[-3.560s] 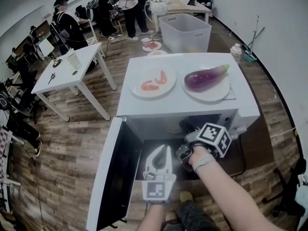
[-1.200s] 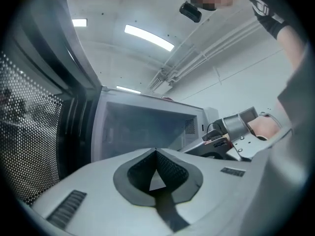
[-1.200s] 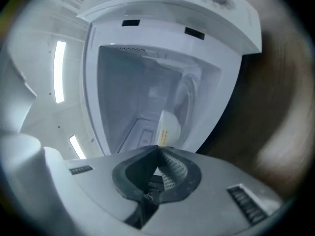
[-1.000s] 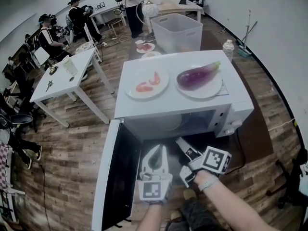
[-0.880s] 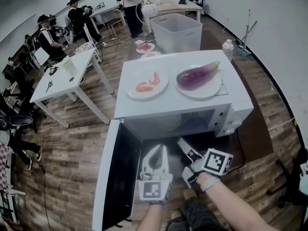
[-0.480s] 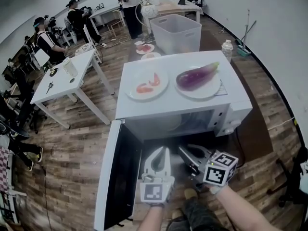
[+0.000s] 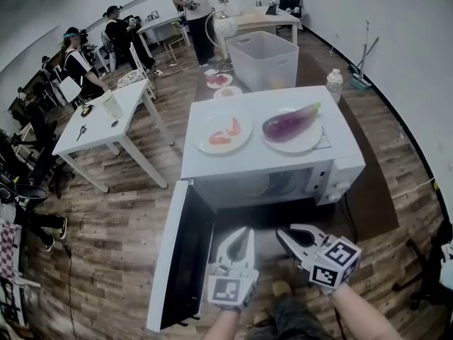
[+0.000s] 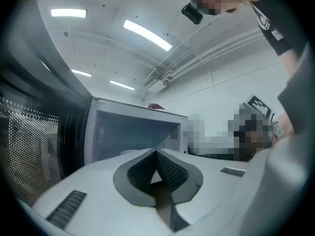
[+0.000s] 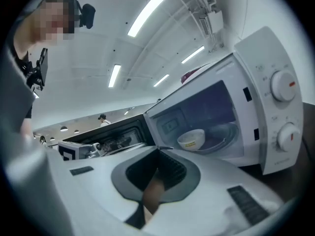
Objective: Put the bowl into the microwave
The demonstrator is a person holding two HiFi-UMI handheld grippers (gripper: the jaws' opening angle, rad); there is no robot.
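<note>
White bowl [image 9: 191,139] is sitting on the turntable inside the open microwave [image 7: 334,178], while the left gripper [image 7: 243,232] and right gripper [image 7: 286,234] are hovering just before the microwave's mouth, both clenched on nothing.

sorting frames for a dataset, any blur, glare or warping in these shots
Head view: strong fisheye, straight lines bow at the edges, even light, microwave sharp. Left gripper view: dark corners, left tool soft up close, mosaic patches. Right gripper view: tilted, ceiling lights glare a little, bowl clear.
</note>
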